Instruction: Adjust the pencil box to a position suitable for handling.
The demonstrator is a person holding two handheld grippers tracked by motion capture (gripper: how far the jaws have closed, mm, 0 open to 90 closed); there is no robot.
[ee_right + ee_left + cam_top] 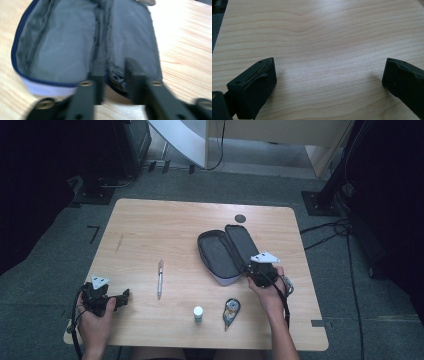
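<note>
Right claw (113, 75) gripping open pencil case (225, 252) edge, left claw (329, 77) spread

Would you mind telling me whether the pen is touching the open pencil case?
Apart. The high view shows bare table between the pen and the pencil case.

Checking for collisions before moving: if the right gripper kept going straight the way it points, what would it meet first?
The right gripper would meet the open pencil case first. Its jaws are already at the case's near edge, around the hinge fold between the two halves. The right gripper view is blurred, so I cannot tell whether they touch the fabric.
</note>
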